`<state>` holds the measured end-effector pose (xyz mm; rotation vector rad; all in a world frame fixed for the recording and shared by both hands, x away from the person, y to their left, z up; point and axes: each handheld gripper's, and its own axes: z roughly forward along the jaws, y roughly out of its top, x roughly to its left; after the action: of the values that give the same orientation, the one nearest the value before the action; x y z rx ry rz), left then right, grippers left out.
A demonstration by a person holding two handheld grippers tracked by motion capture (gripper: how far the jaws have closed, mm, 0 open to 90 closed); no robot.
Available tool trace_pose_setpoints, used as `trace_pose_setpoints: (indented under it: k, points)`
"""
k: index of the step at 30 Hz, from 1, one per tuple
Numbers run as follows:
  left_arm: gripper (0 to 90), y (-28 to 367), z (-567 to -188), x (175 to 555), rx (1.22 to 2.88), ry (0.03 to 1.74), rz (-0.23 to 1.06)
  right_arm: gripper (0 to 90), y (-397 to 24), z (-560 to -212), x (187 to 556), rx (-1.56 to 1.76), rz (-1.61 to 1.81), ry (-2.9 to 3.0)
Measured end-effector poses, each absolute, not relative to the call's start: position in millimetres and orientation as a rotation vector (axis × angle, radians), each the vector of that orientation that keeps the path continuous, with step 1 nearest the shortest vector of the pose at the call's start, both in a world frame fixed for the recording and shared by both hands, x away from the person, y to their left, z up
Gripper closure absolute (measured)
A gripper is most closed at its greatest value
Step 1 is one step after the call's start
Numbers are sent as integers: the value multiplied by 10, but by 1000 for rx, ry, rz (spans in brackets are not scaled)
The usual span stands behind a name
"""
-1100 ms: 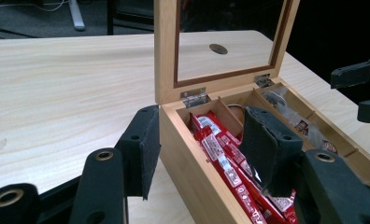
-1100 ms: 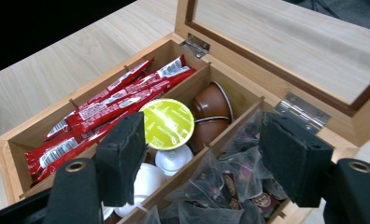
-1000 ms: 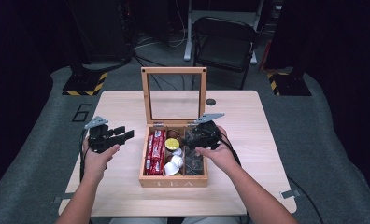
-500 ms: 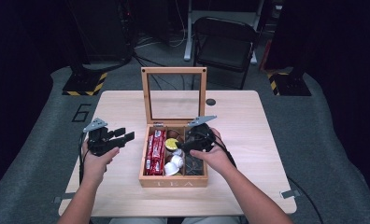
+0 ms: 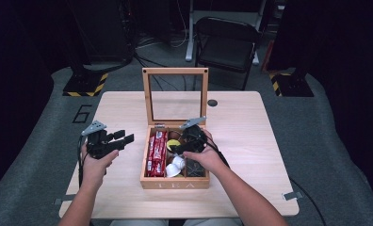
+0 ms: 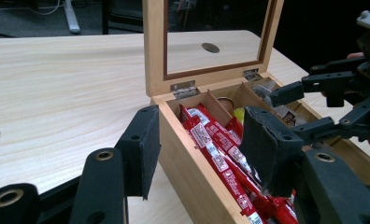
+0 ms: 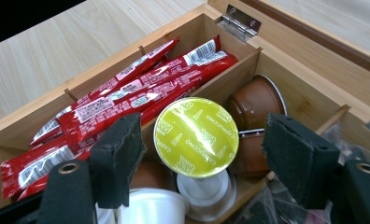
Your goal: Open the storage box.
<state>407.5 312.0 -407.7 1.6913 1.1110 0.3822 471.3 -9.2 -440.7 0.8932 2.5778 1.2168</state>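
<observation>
Since the earlier frame the right gripper (image 5: pixel 177 149) has dipped further into the open wooden tea box (image 5: pixel 175 182), its jaws having just been opening; they now stand wide, holding nothing, on either side of the round yellow-green foil-topped capsule (image 7: pixel 195 136) in the middle compartment, beside the red sachets (image 7: pixel 127 100). Left gripper (image 5: pixel 126 137) hovers half open and empty just left of the box

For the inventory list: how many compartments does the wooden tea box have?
3. The left compartment holds red sachets, the middle compartment capsules, the right compartment dark packets, partly hidden by the right gripper.
</observation>
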Motion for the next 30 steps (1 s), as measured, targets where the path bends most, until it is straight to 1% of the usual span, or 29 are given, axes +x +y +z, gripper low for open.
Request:
trace_pose_setpoints:
  k: [27,30]
  points:
    - [470,3140,-4075,4057,1684,1111,380,277,55,-4589,4848,970,1175,2635]
    - [470,3127,-4084,4057,1687,1111,381,291,61,-4598,4851,992,1183,2647]
